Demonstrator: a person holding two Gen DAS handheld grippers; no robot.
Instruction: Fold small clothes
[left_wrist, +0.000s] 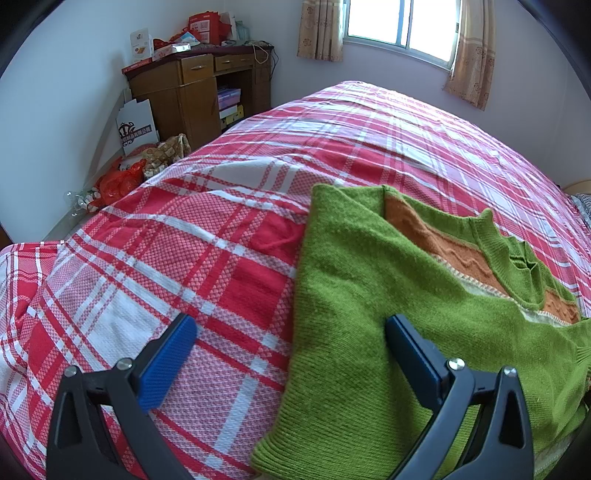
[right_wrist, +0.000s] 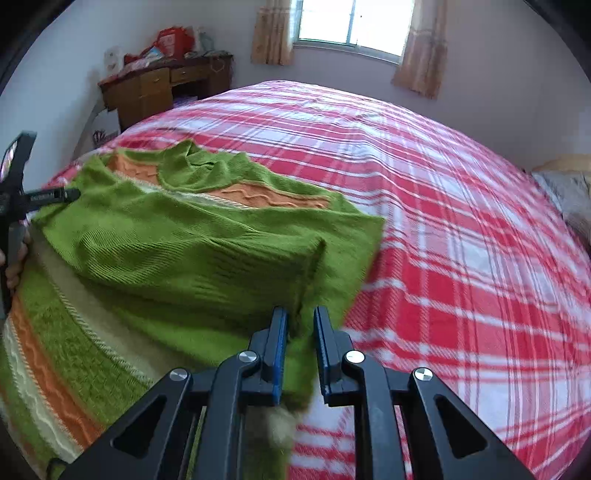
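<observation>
A small green knitted sweater (left_wrist: 369, 295) with orange and cream bands lies partly folded on the red-and-white plaid bedspread (left_wrist: 184, 258). My left gripper (left_wrist: 291, 343) hovers open and wide over the sweater's left edge, one blue pad above the bedspread, the other above the knit, nothing between them. In the right wrist view the sweater (right_wrist: 184, 236) has a green flap folded over its striped body. My right gripper (right_wrist: 299, 332) is nearly closed, its blue pads pinching the flap's near edge. The left gripper's body (right_wrist: 22, 195) and a hand (right_wrist: 14, 266) show at the far left.
The bedspread (right_wrist: 461, 240) stretches bare to the right and far side. A wooden desk (left_wrist: 192, 85) piled with boxes stands in the far left corner, bags (left_wrist: 122, 181) on the floor beside it. A curtained window (left_wrist: 402, 26) is behind the bed. A pillow (right_wrist: 569, 192) lies at the right edge.
</observation>
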